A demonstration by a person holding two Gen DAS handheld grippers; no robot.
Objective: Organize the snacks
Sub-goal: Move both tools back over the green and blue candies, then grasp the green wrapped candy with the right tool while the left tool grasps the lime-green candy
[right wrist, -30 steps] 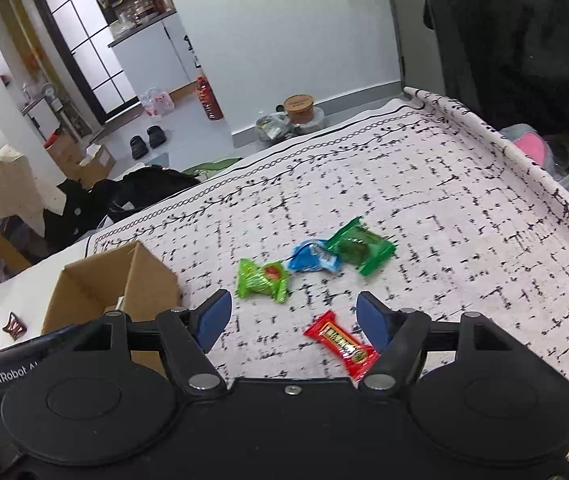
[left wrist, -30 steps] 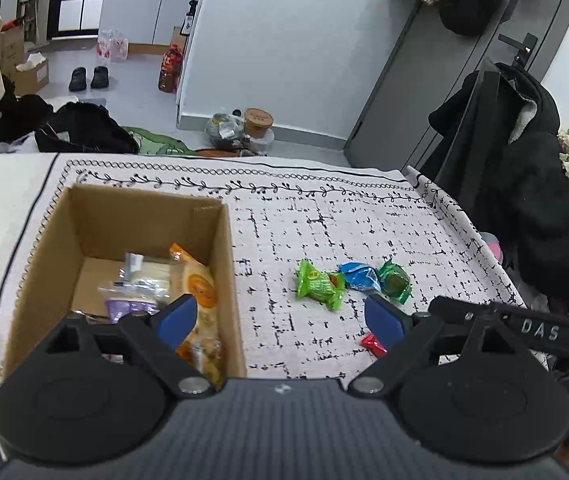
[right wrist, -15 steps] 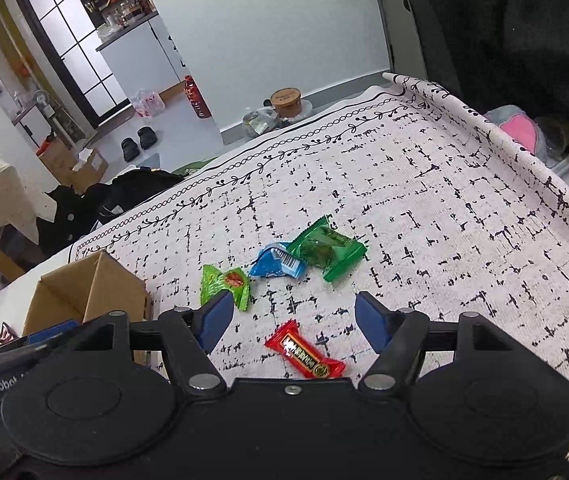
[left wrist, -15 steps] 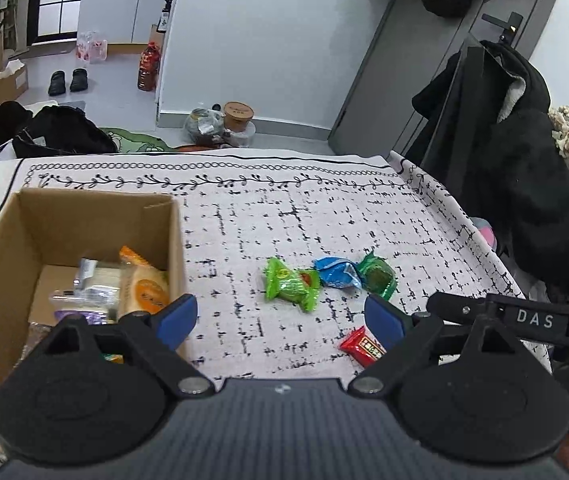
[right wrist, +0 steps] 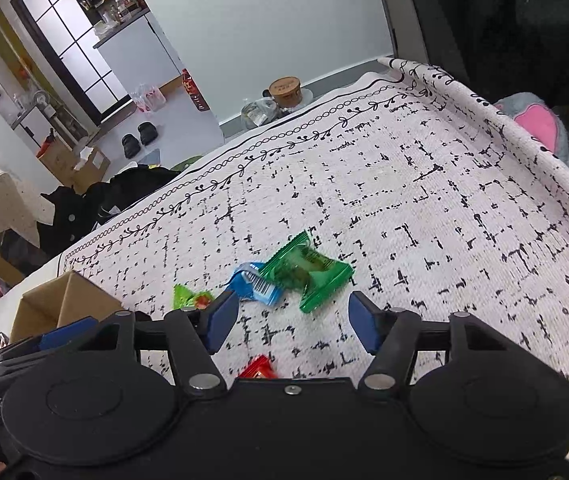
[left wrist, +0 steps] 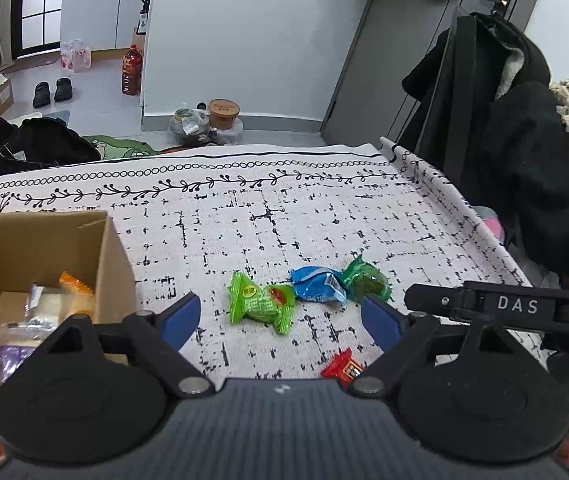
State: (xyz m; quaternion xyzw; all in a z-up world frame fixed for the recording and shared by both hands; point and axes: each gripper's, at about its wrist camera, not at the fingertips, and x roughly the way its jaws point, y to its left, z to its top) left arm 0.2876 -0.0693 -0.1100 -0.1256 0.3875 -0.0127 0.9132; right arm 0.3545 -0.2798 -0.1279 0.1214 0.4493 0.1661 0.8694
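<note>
Blue-padded jaws of the right gripper (right wrist: 292, 322) are closing above the dark green snack (right wrist: 306, 272) (untouched); the left gripper (left wrist: 280, 320) is hanging wide apart, tilted downward, gripping nothing.

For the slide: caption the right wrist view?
Open right gripper, jaws closing, nears dark green snack packet on patterned cloth.
</note>
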